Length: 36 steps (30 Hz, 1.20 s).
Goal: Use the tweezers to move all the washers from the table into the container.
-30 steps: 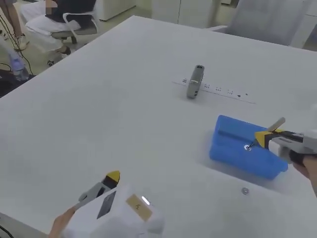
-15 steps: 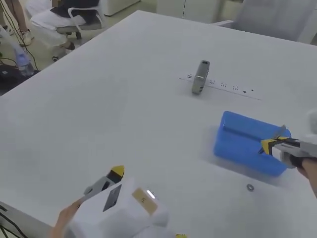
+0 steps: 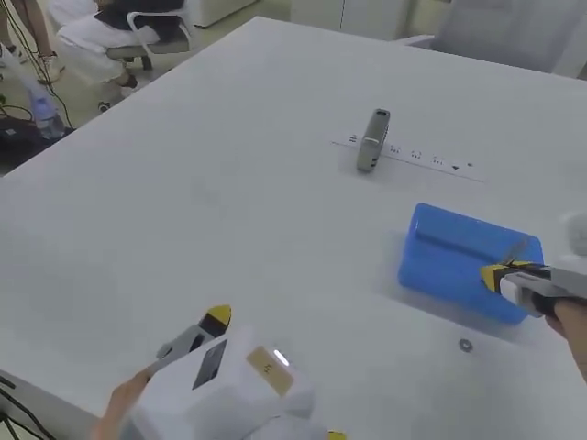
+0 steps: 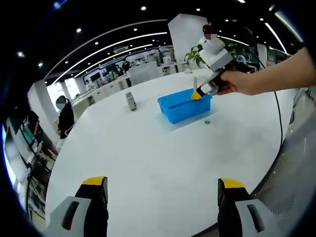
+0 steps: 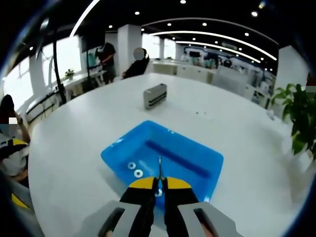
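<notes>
**White tabletop lies open to the left, container toward the right**

Broad white table (image 3: 229,211) runs bare from its near-left edge to the blue rectangular plastic container (image 3: 449,252). A small grey block (image 3: 371,140) stands well beyond the container. One small metal washer (image 3: 465,346) lies on the table near the container's front wall, apart from it. Two more washers (image 5: 132,166) rest inside. The right gripper (image 5: 159,183) sits over the container's near rim, jaws pressed on thin metal tweezers (image 5: 159,168) that point into it. The left gripper (image 4: 163,185) hangs low over the near table, jaws spread wide.
</notes>
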Available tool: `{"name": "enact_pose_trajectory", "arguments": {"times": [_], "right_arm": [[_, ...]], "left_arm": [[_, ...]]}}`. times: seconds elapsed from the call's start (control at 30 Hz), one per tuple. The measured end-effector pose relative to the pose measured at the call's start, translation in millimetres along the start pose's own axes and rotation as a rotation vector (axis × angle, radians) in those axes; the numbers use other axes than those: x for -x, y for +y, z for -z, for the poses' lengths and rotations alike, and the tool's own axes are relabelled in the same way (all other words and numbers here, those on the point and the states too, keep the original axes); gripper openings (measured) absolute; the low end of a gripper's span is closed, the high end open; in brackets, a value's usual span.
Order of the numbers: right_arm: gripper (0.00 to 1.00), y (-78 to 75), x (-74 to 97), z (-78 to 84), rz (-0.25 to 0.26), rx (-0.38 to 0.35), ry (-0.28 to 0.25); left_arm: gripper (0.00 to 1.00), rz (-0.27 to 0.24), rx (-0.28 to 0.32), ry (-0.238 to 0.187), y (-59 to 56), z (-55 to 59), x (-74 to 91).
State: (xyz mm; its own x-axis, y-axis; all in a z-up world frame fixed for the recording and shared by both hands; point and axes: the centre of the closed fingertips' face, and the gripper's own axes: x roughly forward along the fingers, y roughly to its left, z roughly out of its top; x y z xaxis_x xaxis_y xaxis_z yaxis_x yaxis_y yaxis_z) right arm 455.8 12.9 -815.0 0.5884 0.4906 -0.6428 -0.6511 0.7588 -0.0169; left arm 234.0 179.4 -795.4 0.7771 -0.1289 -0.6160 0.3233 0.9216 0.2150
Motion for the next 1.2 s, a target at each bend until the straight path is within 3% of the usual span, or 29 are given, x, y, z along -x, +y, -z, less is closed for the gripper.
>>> {"name": "enact_pose_trajectory", "arguments": {"times": [0.23, 0.33, 0.47, 0.53, 0.83, 1.03, 1.2], "right_arm": [[0.03, -1.2, 0.5, -0.6, 0.002, -0.025, -0.003], [0.03, -3.3, 8.1, -9.8, 0.005, -0.053, -0.039], [0.03, -4.4, 16.6, -16.7, 0.008, -0.039, -0.060], [0.03, -2.4, 26.8, -27.7, 0.000, -0.037, -0.090], [0.03, 15.3, 60.3, -41.0, -0.053, -0.015, -0.150], [0.03, 26.9, 73.1, -38.4, -0.081, -0.022, -0.164], [0.03, 38.1, 77.1, -26.6, -0.092, -0.028, -0.153]], "left_arm": [[0.95, 0.000, 0.002, 0.001, 0.4, 0.4, -0.3], [0.95, 0.000, -0.002, 0.003, 0.2, 0.8, -0.5], [0.95, 0.004, -0.003, 0.002, -0.4, 0.6, -0.5], [0.95, 0.004, -0.005, 0.001, -0.5, 0.6, -0.5], [0.95, 0.000, 0.001, -0.001, 0.8, 0.2, 0.0], [0.95, 0.000, 0.000, 0.002, 0.6, 0.9, -0.2], [0.94, -0.002, 0.000, 0.003, 1.1, 1.2, -0.3]]}}
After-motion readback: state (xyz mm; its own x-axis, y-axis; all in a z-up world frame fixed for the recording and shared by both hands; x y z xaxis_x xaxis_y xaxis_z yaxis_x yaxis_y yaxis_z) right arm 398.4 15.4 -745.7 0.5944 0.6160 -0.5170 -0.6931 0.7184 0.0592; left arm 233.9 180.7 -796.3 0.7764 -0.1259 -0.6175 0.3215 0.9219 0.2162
